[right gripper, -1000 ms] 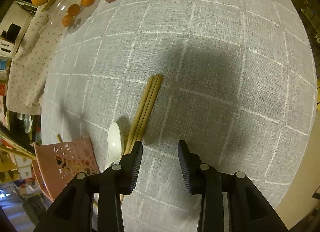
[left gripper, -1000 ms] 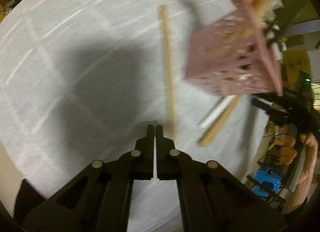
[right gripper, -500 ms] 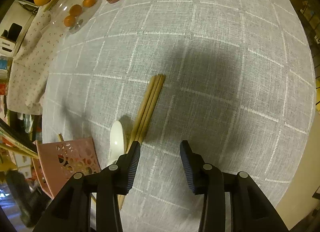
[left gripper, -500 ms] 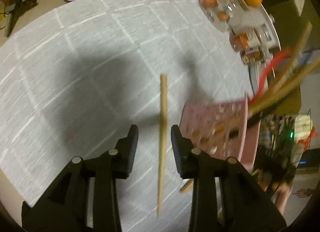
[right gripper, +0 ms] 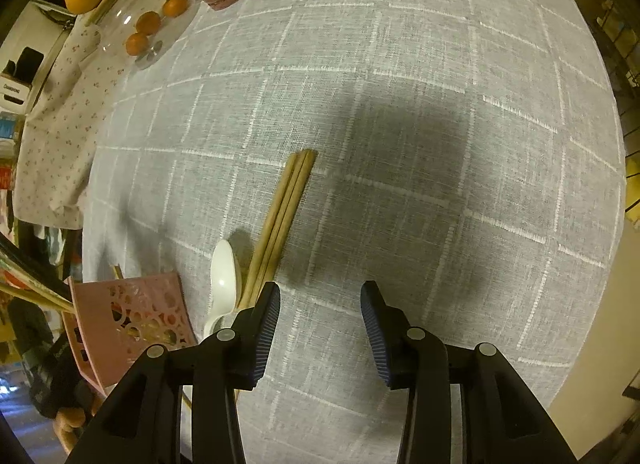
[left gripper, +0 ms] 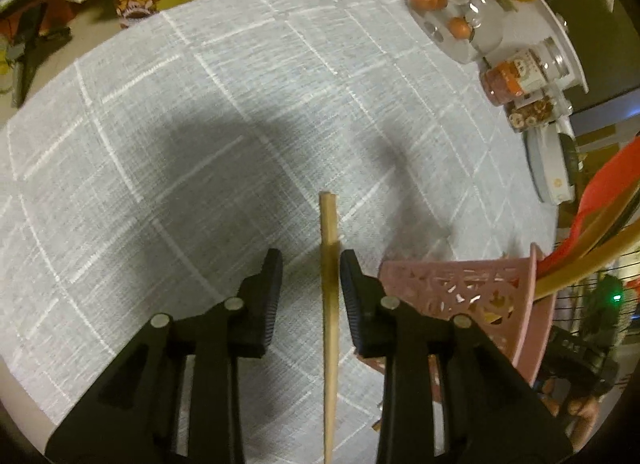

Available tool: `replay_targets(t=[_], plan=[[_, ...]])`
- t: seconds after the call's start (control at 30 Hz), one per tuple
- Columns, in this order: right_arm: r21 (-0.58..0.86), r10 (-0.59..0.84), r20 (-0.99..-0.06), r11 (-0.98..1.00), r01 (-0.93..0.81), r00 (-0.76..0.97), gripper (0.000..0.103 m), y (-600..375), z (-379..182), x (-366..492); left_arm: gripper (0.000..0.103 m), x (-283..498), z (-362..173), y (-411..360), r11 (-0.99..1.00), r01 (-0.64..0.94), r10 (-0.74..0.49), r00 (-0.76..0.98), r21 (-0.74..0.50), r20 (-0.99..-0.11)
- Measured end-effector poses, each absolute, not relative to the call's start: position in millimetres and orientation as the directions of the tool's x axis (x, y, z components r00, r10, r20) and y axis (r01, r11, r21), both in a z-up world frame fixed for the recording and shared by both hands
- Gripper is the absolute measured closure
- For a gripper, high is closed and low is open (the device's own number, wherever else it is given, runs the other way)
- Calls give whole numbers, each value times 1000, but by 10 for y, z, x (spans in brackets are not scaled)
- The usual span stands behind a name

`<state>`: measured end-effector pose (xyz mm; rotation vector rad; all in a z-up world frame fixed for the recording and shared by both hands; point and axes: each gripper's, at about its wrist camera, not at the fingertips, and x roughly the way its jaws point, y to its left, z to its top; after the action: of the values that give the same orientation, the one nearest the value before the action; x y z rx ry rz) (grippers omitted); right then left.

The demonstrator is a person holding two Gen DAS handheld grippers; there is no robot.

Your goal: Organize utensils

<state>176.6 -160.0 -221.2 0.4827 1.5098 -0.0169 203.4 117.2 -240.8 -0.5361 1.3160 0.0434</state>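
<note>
Your left gripper (left gripper: 311, 276) is open, straddling a chopstick (left gripper: 330, 304) lying flat on the cloth (left gripper: 200, 144), nearer the right finger. The pink holder (left gripper: 472, 296) crowds that finger. Your right gripper (right gripper: 320, 304) hangs open over bare cloth; the chopsticks (right gripper: 282, 216) and spoon (right gripper: 224, 276) lie just left of it, jars (right gripper: 152, 24) far off.

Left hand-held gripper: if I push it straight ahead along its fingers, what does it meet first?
The chopstick, which already lies between the open fingers of the left hand-held gripper. Beyond its far tip there is only bare tablecloth, though height above the cloth is hard to judge.
</note>
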Motion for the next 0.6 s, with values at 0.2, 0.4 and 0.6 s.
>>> replay_targets(t=[0.2,0.4,0.6], plan=[[302,290,-953,903,307,85,60,-1610,-2201,1739,90,2043,-2412,1140,898,-352,-181,251,-264,-951],[319,303,-948,895,312,100,60,-1670,-2155,1741,94,2020,-2414,1160,904,-362,-148,236,-229,-960],[362,345,-932,888,284,111,62,-1614,-2182,1819,95,1872,-2348,1367,889,-401,-126,248,-220,-961]])
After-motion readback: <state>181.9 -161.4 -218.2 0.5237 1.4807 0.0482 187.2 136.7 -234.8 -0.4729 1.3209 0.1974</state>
